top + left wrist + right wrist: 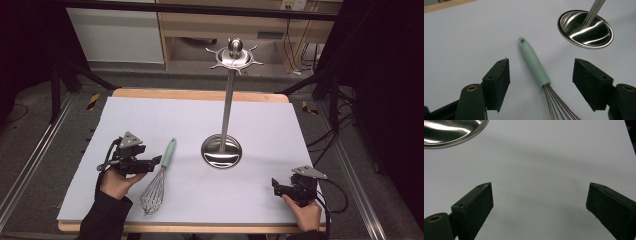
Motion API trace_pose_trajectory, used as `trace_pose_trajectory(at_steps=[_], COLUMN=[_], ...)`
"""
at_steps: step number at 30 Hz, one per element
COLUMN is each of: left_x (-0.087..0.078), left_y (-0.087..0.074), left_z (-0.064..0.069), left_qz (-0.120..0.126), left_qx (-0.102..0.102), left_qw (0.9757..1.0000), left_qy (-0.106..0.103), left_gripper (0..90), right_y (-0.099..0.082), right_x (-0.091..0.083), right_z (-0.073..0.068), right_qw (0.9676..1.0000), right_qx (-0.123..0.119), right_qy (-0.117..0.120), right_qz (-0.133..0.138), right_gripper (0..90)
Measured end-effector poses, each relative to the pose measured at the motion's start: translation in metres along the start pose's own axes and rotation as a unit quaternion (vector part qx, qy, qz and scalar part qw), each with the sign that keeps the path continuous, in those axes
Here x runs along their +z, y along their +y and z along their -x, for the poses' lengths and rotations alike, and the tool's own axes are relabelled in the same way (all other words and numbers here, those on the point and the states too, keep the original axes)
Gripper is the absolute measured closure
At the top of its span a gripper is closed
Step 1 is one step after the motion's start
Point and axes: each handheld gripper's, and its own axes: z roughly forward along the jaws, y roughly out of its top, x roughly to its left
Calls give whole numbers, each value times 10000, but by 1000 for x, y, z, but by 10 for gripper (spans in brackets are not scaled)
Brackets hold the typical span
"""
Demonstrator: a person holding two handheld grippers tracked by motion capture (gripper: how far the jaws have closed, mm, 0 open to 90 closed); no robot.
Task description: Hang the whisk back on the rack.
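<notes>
Pale lilac-grey sheet over a wood-edged bench (200,95), biggest thing in high view, covering nearly the whole top & giving a plain ground for the work. Next in size, steel utensil stand (223,127): round dished base sitting flat mid-bench, thin pole upright, hooked crown w/ knob at top, hooks all bare, so prob. meant to take a hanging tool. Then whisk (159,179) lying flat on sheet, left of stand base & well apart from it; mint-green handle w/ hang-hole pointing away toward far edge, wire cage toward near edge. Placed that way, handle open to a grab from person's side. Left hand-held gripper (156,160) held low just beside whisk handle, aimed across at it; in left gripper view, handle (534,63) lying between the two black pads, pads spread wide, neither touching it, so nothing pinched yet. Looks like lining up on lower handle near the wires, prob. for a steady lift w/o cage swinging. Right hand-held gripper (274,186) parked near front right corner, low over bare sheet, well apart from whisk; in right gripper view its pads spread wide too w/ only sheet between, rim of stand base at upper left. Likely waiting, kept clear of left side's reach, maybe ready to steady stand. Judging by layout: grab not yet made, hanging not started.
</notes>
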Motion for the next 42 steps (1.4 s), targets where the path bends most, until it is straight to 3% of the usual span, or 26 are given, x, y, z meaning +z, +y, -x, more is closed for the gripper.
trace_pose_trajectory(at_steps=[10, 23, 42], left_x=[4, 19, 50], left_y=[12, 21, 13], left_z=[3, 5, 1], left_qz=[-148, -633, -1080], left_qx=[72, 294, 115], left_qw=[9999, 9975, 9941], left_qy=[42, 86, -50], left_gripper=[304, 353, 454], right_y=[0, 0, 0], right_x=[1, 1, 3], right_z=[-2, -3, -4], right_qw=[10000, 9999, 9998], right_qx=[48, -13, 22], right_qy=[16, 62, 117], right_qz=[-45, -83, -144], right_gripper=[78, 81, 81])
